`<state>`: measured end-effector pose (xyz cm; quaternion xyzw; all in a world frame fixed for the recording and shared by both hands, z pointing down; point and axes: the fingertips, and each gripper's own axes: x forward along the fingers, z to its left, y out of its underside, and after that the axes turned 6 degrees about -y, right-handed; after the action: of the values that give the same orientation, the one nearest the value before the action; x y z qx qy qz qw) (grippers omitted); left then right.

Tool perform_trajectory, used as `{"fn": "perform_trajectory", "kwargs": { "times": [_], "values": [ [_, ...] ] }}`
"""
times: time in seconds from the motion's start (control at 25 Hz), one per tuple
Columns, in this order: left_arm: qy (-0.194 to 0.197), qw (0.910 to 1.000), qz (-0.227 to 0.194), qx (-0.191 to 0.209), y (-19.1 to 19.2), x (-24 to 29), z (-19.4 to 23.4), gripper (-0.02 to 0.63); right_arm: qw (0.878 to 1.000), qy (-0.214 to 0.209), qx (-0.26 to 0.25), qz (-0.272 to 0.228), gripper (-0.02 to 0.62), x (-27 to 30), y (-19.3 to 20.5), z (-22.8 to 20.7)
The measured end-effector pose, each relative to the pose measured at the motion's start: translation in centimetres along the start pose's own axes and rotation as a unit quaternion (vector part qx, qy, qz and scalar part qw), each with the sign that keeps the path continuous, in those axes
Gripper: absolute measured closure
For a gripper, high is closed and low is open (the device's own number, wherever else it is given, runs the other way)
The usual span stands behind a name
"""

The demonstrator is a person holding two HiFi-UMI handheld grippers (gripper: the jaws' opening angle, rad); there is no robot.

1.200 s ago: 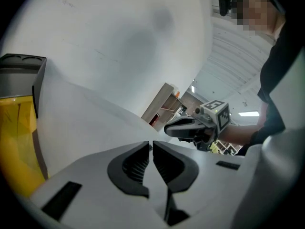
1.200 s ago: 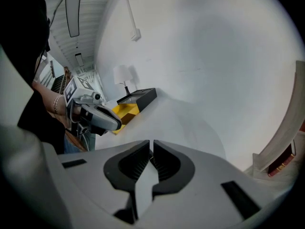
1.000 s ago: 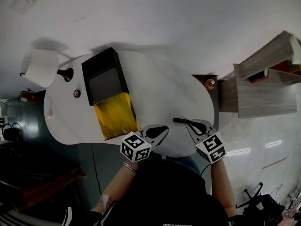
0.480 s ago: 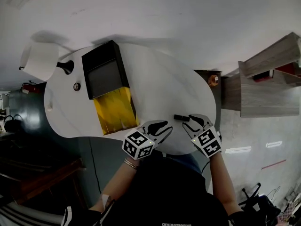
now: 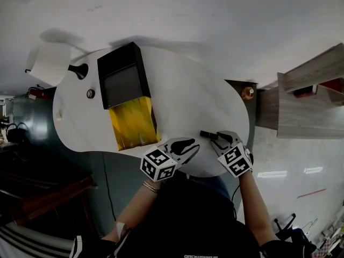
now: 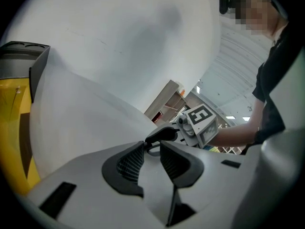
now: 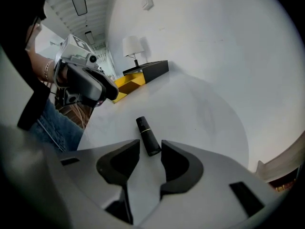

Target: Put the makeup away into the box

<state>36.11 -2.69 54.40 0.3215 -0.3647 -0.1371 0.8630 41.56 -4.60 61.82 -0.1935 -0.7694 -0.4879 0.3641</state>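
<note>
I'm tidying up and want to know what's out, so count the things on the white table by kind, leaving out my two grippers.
Black makeup tube: 1
Black and yellow box: 1
Lamp with white shade: 1
Small round item: 1
Total: 4
</note>
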Motion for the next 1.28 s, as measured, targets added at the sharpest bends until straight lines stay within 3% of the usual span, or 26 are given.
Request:
{"fn": "perform_trajectory", "kwargs": {
  "times": [0.28,0.52,1.28],
  "values": [
    [-0.001,0.9996,0.005,0.029,-0.1,0.0,-0.6,0.581,1.0,-0.004,-0.008,0.005,0.479,0.1,-0.1,0.0],
    [-0.002,0.9998,0.003,0.02,-0.5,0.0,-0.6,0.583,1.0,-0.027,-0.003,-0.006,0.489,-1.1,-0.6,0.6],
    [-0.035,0.9981,-0.049,0.013,-1.2,-4.4,1.1,0.584,0.997,-0.013,-0.045,-0.057,0.493,-3.7,-7.0,2.0]
  ]
}}
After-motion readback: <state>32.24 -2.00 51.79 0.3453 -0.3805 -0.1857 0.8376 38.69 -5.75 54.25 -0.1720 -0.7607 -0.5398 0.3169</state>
